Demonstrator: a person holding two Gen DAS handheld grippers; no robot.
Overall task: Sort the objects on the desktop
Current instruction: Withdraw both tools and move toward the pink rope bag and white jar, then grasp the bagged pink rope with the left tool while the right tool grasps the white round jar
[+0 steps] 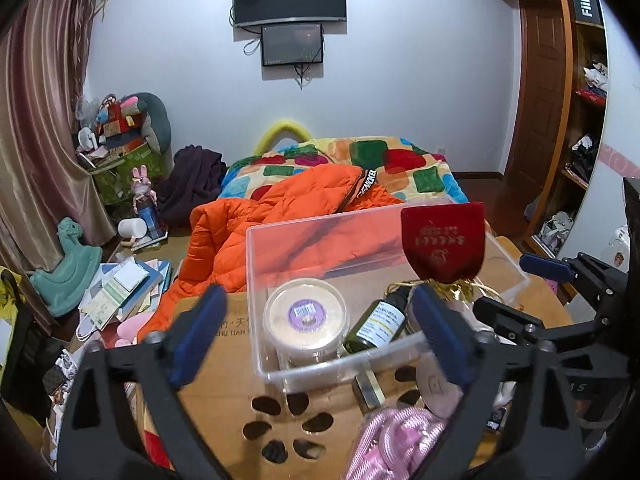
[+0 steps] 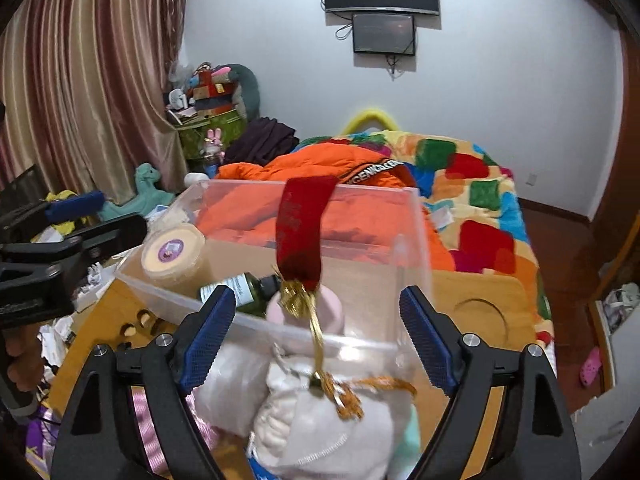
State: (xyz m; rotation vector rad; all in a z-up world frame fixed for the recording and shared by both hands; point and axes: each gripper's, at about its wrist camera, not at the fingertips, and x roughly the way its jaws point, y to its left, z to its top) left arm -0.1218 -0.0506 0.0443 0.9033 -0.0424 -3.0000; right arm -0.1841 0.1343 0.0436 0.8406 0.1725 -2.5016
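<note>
Left gripper (image 1: 316, 334): gaping wide, gripping nothing.
Clear plastic bin (image 1: 256, 272): already holding a round cream lidded tub (image 1: 306, 314) and a dark green glass bottle (image 1: 378, 322).
Red velvet drawstring pouch (image 2: 300, 228): hanging over the bin, apparently going in.
Right gripper (image 2: 318, 340): spreading open, empty.
Remaining: pale cloth bundle (image 2: 320, 412), outside the bin.

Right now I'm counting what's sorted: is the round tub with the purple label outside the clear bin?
No, the round tub sits inside the clear bin, beside the dark green bottle.
</note>
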